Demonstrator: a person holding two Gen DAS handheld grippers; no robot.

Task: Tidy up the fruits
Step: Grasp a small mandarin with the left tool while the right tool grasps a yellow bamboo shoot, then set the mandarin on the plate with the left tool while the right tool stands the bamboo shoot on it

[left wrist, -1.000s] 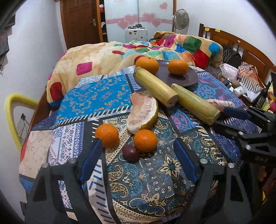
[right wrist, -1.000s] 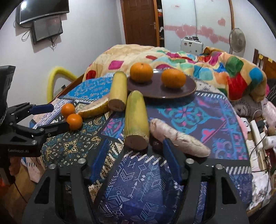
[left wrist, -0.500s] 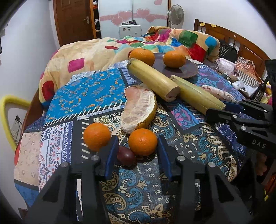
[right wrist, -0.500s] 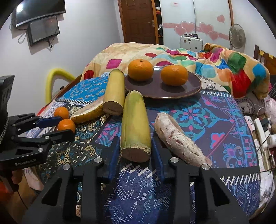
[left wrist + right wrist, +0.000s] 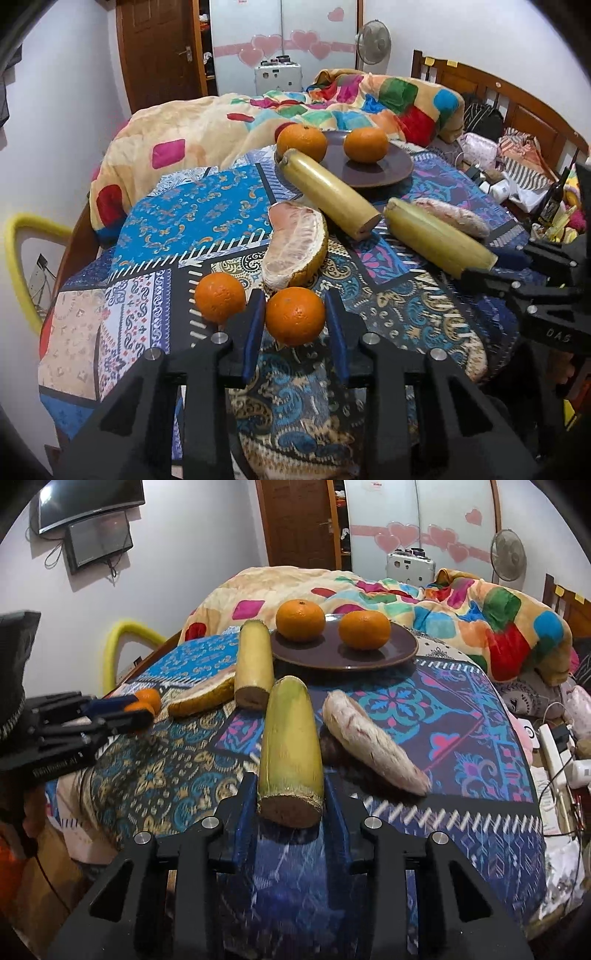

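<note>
The left gripper (image 5: 294, 317) has just closed its blue pads on a round orange mandarin (image 5: 294, 316) at the near part of the patterned blue tablecloth (image 5: 195, 206); a second mandarin (image 5: 220, 297) sits just left, outside the jaws. The right gripper (image 5: 290, 800) has clamped the cut near end of a yellow-green sugarcane piece (image 5: 290, 746). A brown round plate (image 5: 402, 650) with two oranges sits far, with bare cloth at the right edge.
</note>
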